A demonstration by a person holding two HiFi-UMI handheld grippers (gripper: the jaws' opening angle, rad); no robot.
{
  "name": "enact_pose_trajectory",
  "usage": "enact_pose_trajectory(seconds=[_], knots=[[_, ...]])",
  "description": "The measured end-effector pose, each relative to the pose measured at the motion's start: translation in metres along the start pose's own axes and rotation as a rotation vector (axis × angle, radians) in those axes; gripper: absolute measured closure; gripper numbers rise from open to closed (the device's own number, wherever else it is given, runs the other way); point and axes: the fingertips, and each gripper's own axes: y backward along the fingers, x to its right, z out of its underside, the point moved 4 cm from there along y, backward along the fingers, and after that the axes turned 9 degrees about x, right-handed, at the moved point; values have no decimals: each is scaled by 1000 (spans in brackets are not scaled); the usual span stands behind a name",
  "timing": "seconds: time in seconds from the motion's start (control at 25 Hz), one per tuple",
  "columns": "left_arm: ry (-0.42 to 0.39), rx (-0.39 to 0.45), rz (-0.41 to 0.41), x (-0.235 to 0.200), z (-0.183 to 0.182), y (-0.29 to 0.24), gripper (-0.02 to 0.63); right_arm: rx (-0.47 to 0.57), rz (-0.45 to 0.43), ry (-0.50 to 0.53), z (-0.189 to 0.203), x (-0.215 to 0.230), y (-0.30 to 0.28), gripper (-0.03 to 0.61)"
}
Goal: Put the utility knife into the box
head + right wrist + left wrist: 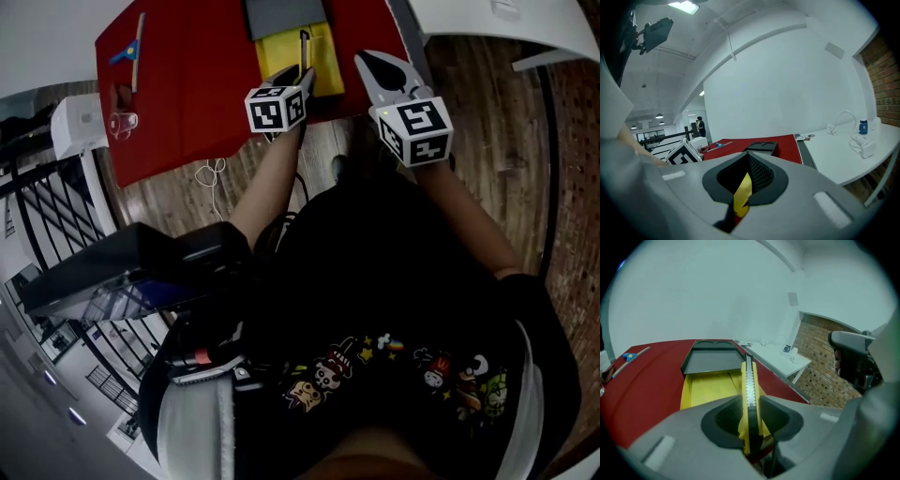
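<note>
Gripping a yellow-and-black plastic utility knife point(749, 376) edge-up between its grey jaws, the left claw point(750, 398) hangs at the near edge of a red-covered counter point(647, 376), with its pads closed on the knife's handle end. From the head view the left claw point(298, 79) sits just in front of an open yellow cardboard box point(279, 58). The utility knife point(303, 49) runs forward from the jaws over the right-hand part of that box; whether it touches the box wall cannot be told.

Just to the right, the right claw point(371, 64) hovers near the counter's point(197, 84) right corner, apart from the box. In its own view the right claw point(749, 154) has its jaw tips drawn together, with nothing held.

Beyond the knife, the yellow floor of the box point(705, 385) lies bare, and a dark grey lid point(712, 359) stands open at its far side. The lid point(286, 17) is the farthest part of the box from the person.

Well off to the left on the red cover lie a thin wooden stick with a blue piece point(131, 52) and a small clear cup point(122, 123).
</note>
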Motion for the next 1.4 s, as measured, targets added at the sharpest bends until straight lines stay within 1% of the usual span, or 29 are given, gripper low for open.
enact_pose_trajectory(seconds=[0.08,0.24,0.4,0.48,0.56,0.76,0.92,1.12,1.4], knots=[[-18,-31,-11,-8,3,-7,399,-9,-1,-7,2,3,-3,555],[12,-76,-23,-21,12,-23,399,-22,5,-28,10,15,-3,555],[18,-160,6,-22,24,-38,399,-22,12,-35,6,27,-6,555],[17,-190,8,-23,28,-43,399,-21,17,-38,3,31,-9,555],[1,-212,8,-23,29,-47,399,-21,21,-42,2,35,-11,555],[-69,-276,9,-18,35,-55,399,-19,25,-53,4,41,-13,555],[-121,-337,-12,-17,43,-61,399,-17,26,-65,8,46,-15,555],[-146,-375,-7,-22,46,-67,399,-20,26,-79,12,47,-22,555],[-131,-398,-2,-23,42,-68,398,-18,24,-96,6,50,-30,555]])
